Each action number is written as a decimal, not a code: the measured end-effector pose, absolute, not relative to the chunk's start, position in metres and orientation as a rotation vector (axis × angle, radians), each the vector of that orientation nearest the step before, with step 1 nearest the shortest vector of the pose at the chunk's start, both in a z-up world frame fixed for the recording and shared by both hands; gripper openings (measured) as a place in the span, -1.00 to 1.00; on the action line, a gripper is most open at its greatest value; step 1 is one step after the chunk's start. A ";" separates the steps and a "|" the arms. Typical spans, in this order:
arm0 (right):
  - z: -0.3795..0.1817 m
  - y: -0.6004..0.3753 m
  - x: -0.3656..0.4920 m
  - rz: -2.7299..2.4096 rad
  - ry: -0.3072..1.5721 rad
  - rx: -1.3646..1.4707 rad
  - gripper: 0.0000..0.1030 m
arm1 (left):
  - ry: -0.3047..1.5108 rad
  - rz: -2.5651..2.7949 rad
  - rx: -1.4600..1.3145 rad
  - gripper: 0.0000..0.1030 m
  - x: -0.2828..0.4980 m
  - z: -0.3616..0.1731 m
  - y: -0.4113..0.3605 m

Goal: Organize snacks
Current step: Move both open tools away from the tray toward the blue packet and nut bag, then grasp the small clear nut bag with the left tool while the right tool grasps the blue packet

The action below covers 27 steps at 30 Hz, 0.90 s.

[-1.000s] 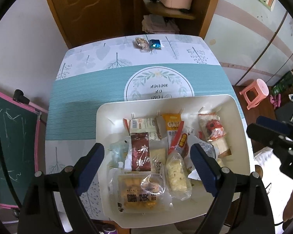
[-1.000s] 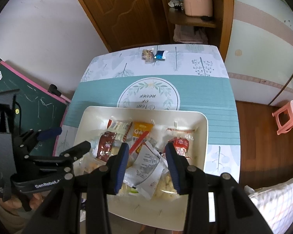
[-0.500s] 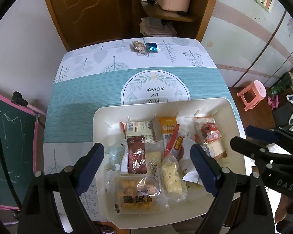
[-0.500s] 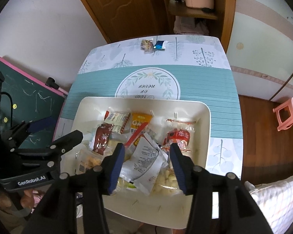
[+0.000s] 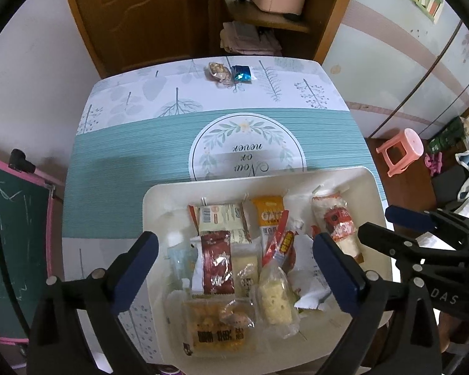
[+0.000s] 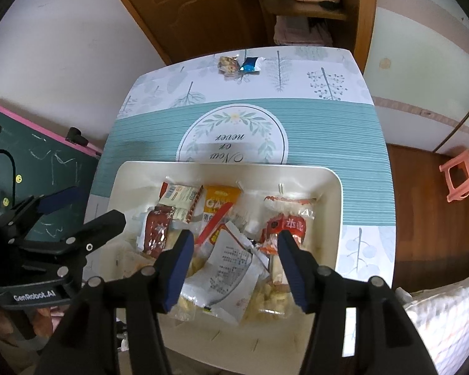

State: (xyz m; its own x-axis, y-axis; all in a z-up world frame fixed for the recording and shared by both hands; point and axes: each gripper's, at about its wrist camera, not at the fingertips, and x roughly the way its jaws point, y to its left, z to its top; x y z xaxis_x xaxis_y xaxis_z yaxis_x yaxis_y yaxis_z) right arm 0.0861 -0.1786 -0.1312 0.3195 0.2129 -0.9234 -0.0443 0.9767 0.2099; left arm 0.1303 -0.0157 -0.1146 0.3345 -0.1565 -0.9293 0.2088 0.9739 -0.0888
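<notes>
A white tray [image 5: 154,206] [image 6: 334,206] full of several wrapped snacks sits at the near end of the table. My left gripper [image 5: 234,265] hangs above its near-left half, jaws opening wide, nothing pressed between them; below lie a dark red packet [image 5: 217,261] and a yellow puffed snack bag [image 5: 273,297]. My right gripper [image 6: 234,261] hovers over a white packet [image 6: 231,275], jaws opening, pads apart from it. A red-and-white packet [image 6: 286,225] lies just beyond its right finger. Two small snacks, a nut bar [image 5: 217,72] and a blue foil piece [image 5: 242,73], rest at the table's far edge.
The table wears a teal and white cloth with a round leaf emblem [image 5: 247,147]. A green chalkboard with a pink frame [image 6: 31,162] leans at the left. A pink stool [image 5: 400,151] stands on the floor at the right. A wooden door and shelf stand behind.
Both grippers have drifted slightly, so the tray sits a bit further right and lower in the left view. The right jaws have spread wider; the left jaws widened a little.
</notes>
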 end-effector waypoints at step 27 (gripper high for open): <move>-0.071 -0.209 0.314 0.077 1.127 0.118 0.09 | 1.075 -0.188 0.218 0.92 0.393 -0.078 -0.033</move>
